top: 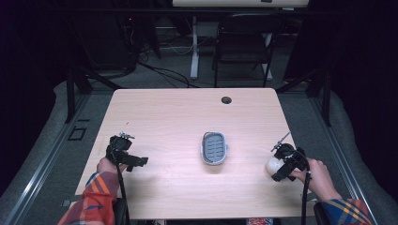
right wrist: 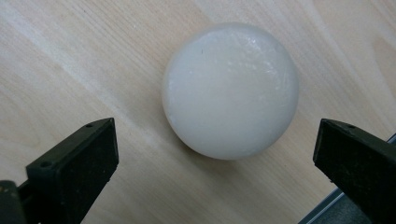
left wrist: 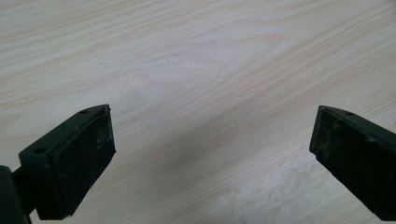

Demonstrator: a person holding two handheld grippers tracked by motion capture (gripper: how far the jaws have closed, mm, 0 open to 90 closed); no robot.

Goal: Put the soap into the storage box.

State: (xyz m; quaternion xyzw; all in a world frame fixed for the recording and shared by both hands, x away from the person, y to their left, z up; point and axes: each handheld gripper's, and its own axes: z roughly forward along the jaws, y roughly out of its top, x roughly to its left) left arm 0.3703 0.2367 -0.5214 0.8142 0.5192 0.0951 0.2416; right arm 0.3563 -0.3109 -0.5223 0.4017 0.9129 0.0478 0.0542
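Observation:
A round white soap bar lies flat on the wooden table near its right edge, seen also as the soap bar in the high view. My right gripper hovers just over it, open, with the jaws wide on either side and touching nothing. A grey soap dish with a slotted floor sits at the table's middle. My left gripper rests low at the left side, and the left gripper is open over bare wood.
A round cable hole is in the far part of the tabletop. Beyond the table stand a dark folding chair and a white desk leg. The table's right edge lies close to the soap.

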